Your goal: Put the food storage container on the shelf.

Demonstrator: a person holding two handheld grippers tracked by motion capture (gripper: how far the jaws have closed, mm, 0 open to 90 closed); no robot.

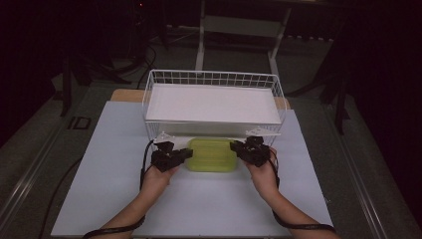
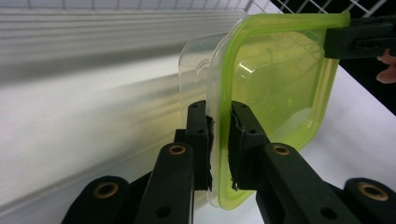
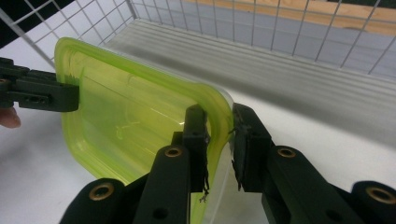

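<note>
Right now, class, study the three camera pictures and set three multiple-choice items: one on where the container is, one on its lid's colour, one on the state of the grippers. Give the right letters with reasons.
1. Where is the container?
A. inside the wire basket
B. on the table, just in front of the wire basket
C. on the floor

2. What colour is the lid?
A. red
B. blue
C. yellow-green

3. What are the two grippers doing?
A. each is shut on the container's edge, one at either end
B. both lie open on the table
C. both grip the basket's wires

Answers: B, the high view shows it on the white table before the wire basket. C, the lid is translucent yellow-green in both gripper views. A, the left gripper and the right gripper each have the lid's rim between their jaws.
</note>
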